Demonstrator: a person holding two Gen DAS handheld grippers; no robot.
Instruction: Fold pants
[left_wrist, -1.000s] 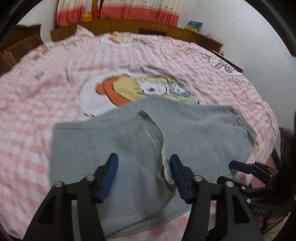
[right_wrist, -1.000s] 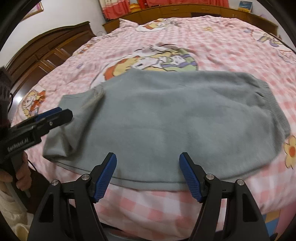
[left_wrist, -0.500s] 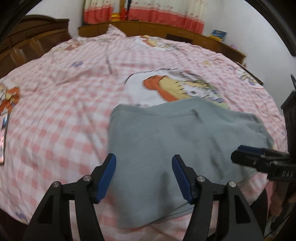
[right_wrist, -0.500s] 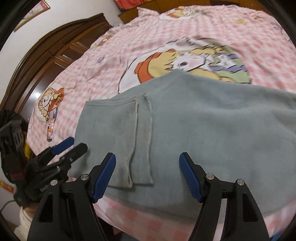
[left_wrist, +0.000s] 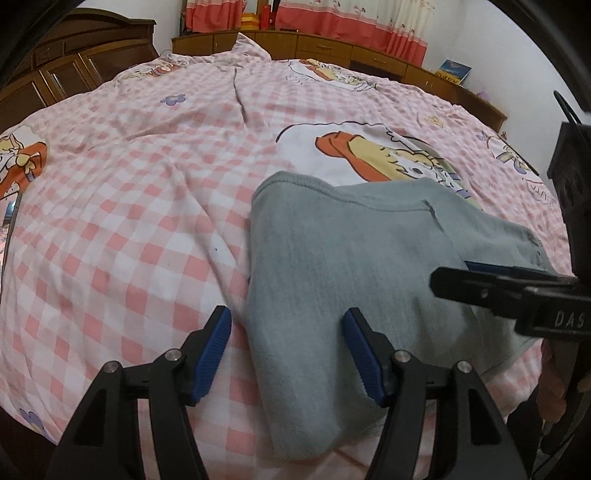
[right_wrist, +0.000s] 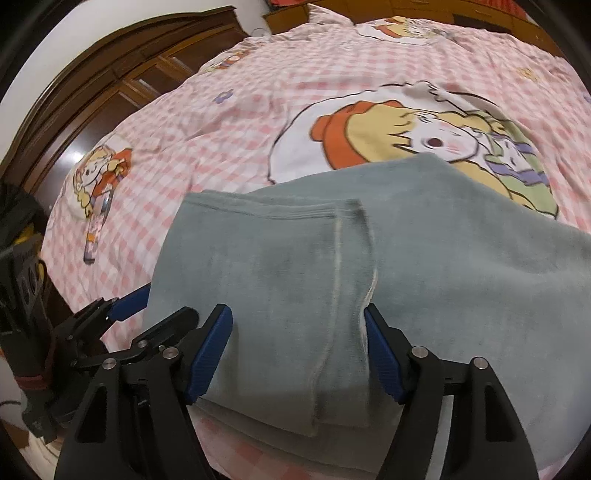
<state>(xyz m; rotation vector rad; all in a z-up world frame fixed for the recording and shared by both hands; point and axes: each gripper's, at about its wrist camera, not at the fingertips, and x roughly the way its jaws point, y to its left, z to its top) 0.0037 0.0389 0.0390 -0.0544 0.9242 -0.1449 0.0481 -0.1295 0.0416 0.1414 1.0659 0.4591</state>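
While the grey pants (left_wrist: 354, 266) are lying part-folded at the near edge of the bed (left_wrist: 129, 206), nothing is held: the left tongs (left_wrist: 286, 350) stand open astride the 9 o'clock fold, and the right tongs (right_wrist: 297, 349), whose jaws have just been closing slightly, are open over the folded flap. Both layers should be pinched together before lifting.

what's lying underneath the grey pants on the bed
The grey pants lie on a pink checked bedsheet, partly covering its round cartoon print. Folded layers overlap on the pants' left part; what the lower layers and covered print look like is hidden.
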